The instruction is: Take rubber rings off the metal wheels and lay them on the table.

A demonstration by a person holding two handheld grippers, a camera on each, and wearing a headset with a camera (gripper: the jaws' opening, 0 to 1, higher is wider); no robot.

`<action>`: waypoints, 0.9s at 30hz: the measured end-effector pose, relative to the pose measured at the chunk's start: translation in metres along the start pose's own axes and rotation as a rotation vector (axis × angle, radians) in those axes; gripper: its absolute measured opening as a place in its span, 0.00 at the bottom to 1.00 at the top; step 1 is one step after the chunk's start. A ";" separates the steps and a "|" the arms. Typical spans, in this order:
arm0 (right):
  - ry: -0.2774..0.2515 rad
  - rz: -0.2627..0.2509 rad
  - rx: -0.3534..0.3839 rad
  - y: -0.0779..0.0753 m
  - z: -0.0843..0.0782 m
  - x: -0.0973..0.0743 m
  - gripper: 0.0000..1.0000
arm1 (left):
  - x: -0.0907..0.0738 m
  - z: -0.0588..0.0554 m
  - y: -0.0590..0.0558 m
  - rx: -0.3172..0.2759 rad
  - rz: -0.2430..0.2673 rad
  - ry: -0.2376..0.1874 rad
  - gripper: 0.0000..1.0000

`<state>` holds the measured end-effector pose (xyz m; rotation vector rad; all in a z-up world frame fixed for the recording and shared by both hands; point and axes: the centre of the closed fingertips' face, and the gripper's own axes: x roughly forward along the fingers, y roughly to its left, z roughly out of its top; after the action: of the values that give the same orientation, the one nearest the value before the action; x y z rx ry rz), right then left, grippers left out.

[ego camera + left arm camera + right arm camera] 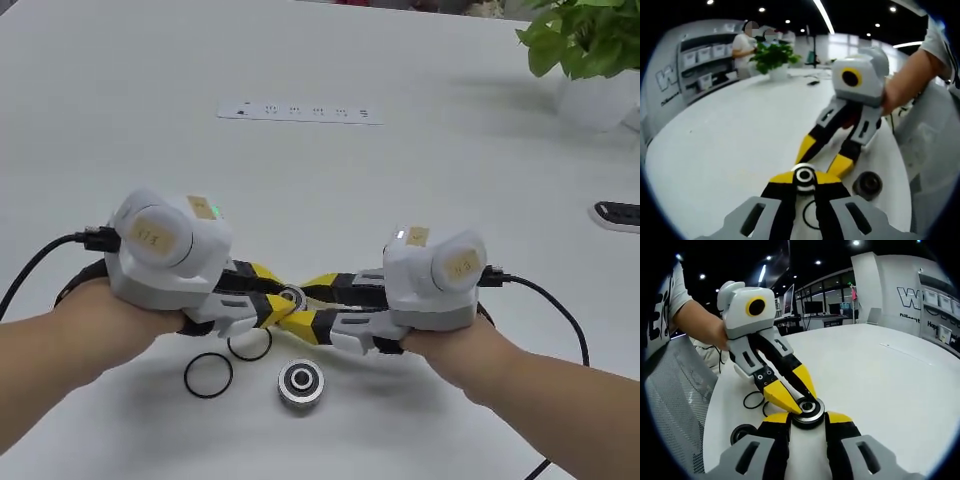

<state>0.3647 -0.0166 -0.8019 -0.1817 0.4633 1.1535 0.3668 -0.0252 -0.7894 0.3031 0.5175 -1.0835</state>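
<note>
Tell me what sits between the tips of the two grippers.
A metal wheel. The left gripper and the right gripper both meet it with their jaw tips. The head view and both gripper views show it.

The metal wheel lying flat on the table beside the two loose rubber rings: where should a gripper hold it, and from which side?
Probably across the outer rim of the metal wheel, coming down from above. It lies flat, hub upward, so two opposite sides of the rim are free; the rubber rings lie apart to its left.
</note>
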 end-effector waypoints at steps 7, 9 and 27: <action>0.008 0.003 0.005 0.000 -0.003 -0.006 0.21 | 0.001 -0.001 0.001 -0.005 0.002 -0.002 0.14; 0.012 0.003 0.010 -0.001 -0.004 -0.007 0.19 | 0.001 -0.001 0.001 -0.006 0.002 -0.002 0.14; 0.033 -0.002 0.069 -0.004 -0.011 -0.011 0.04 | 0.001 0.000 -0.001 -0.018 0.012 -0.002 0.13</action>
<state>0.3617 -0.0315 -0.8076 -0.1416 0.5309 1.1323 0.3660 -0.0262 -0.7896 0.2892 0.5233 -1.0666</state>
